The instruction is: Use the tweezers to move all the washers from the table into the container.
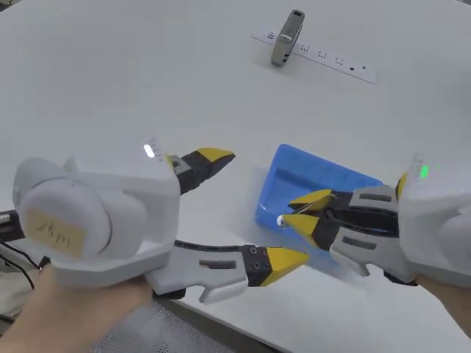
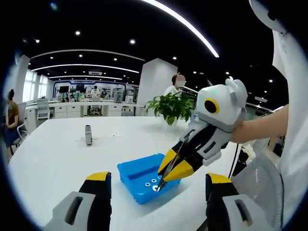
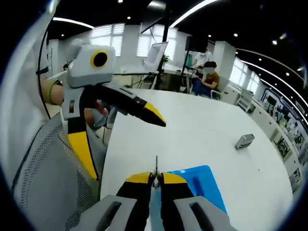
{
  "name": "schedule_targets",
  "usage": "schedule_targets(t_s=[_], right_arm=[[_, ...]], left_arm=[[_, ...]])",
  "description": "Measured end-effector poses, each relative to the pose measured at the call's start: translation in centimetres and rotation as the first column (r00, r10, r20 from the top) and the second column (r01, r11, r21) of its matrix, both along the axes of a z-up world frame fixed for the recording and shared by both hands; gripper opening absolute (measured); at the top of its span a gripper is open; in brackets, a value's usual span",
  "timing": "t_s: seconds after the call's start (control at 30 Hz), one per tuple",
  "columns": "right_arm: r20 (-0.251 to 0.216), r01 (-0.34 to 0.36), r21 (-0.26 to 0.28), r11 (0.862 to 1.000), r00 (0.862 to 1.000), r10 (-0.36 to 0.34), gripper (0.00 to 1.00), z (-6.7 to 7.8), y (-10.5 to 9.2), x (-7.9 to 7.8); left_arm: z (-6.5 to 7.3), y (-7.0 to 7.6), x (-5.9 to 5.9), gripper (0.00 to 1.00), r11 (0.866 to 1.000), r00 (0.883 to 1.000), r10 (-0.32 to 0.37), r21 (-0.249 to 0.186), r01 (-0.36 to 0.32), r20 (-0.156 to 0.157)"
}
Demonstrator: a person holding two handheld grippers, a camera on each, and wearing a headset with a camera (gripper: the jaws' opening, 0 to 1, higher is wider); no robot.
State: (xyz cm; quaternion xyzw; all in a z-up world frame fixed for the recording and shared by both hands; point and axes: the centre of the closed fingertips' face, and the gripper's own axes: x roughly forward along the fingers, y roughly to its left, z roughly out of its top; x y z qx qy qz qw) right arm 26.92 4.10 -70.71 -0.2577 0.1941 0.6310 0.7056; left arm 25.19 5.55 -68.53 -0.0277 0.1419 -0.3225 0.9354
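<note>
The blue container [image 1: 324, 176] lies on the white table, and a few small washers [image 2: 149, 182] lie inside it. My right gripper [image 1: 305, 212] is shut on thin metal tweezers [image 3: 156, 168]. The tweezers' tips [image 2: 157, 188] reach down over the container's near edge, where a washer [image 1: 280, 220] sits at them; whether it is pinched I cannot tell. My left gripper [image 1: 254, 207] stands open just left of the container with nothing between its yellow-tipped jaws. The container [image 3: 195, 185] also lies beyond the shut jaws in the right gripper view.
A grey oblong device [image 1: 287, 35] lies on a white strip [image 1: 335, 60] at the far side of the table. Open white table surrounds the container. People and a potted plant [image 2: 168, 107] are in the room behind.
</note>
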Motion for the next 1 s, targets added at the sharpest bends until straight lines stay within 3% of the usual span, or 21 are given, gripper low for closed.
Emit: schedule_targets(t_s=[0.1, 0.2, 0.37, 0.43, 0.47, 0.63, 0.8, 0.9, 1.0], right_arm=[[-0.023, 0.056, 0.044, 0.997, 0.998, -0.055, 0.03, 0.4, 0.1, 1.5], [-0.03, 0.122, 0.019, 0.992, 0.992, -0.122, 0.03, -0.7, -0.3, 3.5], [-0.14, 0.23, -0.008, 0.973, 0.963, -0.229, 0.03, -3.4, -0.4, 5.8], [-0.183, 0.261, -0.011, 0.965, 0.948, -0.259, 0.03, -4.4, -0.3, 6.4], [-0.221, 0.285, -0.019, 0.958, 0.934, -0.282, 0.03, -5.0, -0.3, 6.6], [-0.283, 0.331, -0.038, 0.943, 0.901, -0.328, 0.03, -6.6, -0.4, 7.3], [-0.289, 0.332, -0.037, 0.943, 0.899, -0.328, 0.03, -6.8, -0.4, 7.1], [-0.289, 0.329, -0.038, 0.943, 0.9, -0.326, 0.03, -7.0, -0.3, 7.1], [-0.285, 0.324, -0.031, 0.946, 0.904, -0.319, 0.03, -7.0, -0.1, 7.1]], left_arm=[[-0.1, 0.0, 0.0, 0.81, 1.0, 1.0, -0.002, 0.004, 0.002, -0.002], [-0.1, -0.1, 0.0, 0.81, 1.0, 1.0, -0.004, 0.008, 0.004, -0.002], [-0.2, -0.1, 0.0, 0.8, 1.0, 1.0, -0.006, 0.012, 0.006, -0.006], [-0.3, -0.1, 0.0, 0.8, 1.0, 1.0, -0.004, 0.014, 0.004, -0.009], [-0.3, -0.1, 0.0, 0.8, 1.0, 1.0, -0.004, 0.015, 0.004, -0.01], [-0.5, 0.0, 0.0, 0.78, 1.0, 1.0, -0.001, 0.022, 0.001, -0.015], [-0.7, -0.1, -0.1, 0.74, 1.0, 1.0, -0.011, 0.02, 0.011, -0.028], [-0.5, -0.8, -0.4, 0.71, 0.999, 0.998, -0.033, -0.025, 0.032, -0.044], [-1.0, -0.8, -0.6, 0.61, 0.999, 0.996, -0.045, -0.014, 0.044, -0.075]])
